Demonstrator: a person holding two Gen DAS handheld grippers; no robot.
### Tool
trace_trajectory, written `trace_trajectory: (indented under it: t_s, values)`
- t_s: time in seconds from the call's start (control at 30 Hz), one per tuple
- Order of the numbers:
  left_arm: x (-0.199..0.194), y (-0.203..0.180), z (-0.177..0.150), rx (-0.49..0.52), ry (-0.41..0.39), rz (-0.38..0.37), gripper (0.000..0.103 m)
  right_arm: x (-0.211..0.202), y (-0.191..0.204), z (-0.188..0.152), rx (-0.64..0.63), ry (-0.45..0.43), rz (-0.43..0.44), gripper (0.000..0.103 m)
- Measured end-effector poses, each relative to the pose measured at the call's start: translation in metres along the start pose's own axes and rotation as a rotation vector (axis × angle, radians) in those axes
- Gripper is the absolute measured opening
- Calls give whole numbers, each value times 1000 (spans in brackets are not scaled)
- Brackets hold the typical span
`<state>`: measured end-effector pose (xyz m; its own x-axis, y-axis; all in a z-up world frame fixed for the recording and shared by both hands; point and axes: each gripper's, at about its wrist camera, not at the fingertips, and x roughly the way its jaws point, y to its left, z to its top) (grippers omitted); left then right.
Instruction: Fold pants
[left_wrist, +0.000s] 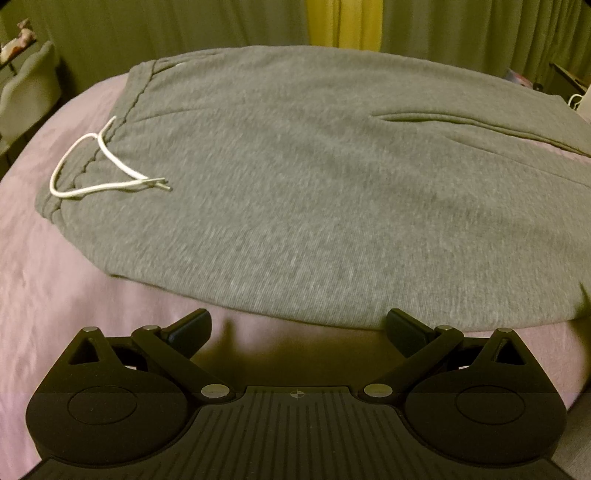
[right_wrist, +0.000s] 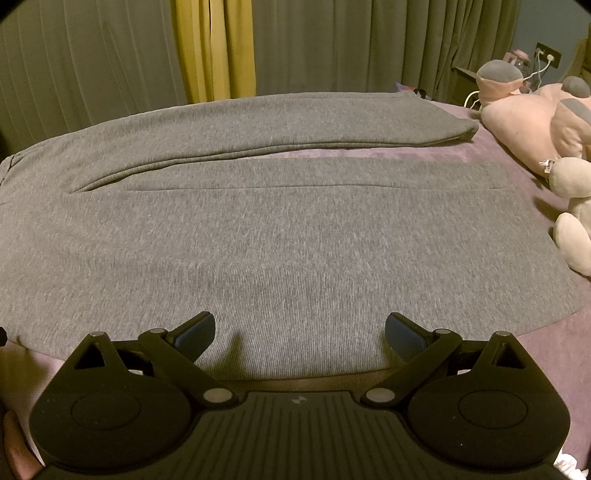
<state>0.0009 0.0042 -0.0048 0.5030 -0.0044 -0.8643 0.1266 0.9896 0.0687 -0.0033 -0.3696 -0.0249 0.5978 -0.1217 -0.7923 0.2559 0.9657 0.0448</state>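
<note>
Our grey pants (left_wrist: 295, 177) lie flat on the pink bed (left_wrist: 55, 277), legs spread apart, a white drawstring (left_wrist: 99, 173) looped at the waistband. Our left tool (left_wrist: 297, 332) hangs spread wide and empty just short of the near edge; our right tool (right_wrist: 299, 332), equally wide and empty, hovers over the near leg. Plush toys (right_wrist: 535, 122) sit beside the cuffs, curtains (right_wrist: 332, 48) beyond.

Grey sweatpants (left_wrist: 295, 177) lie flat on the bed, waistband at nine o'clock, white drawstring (left_wrist: 99, 173) looped there, legs running toward three.
</note>
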Motion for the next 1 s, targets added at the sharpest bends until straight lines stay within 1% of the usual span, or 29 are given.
trace_trajectory:
  t_s: [0.7,1.0]
  values:
    - [1,4,2,-12,16,-10,103,-1,-1,1,0,3,1,99]
    - [2,6,4,-27,27,-17,103,2,2,1,-15,12,-13,99]
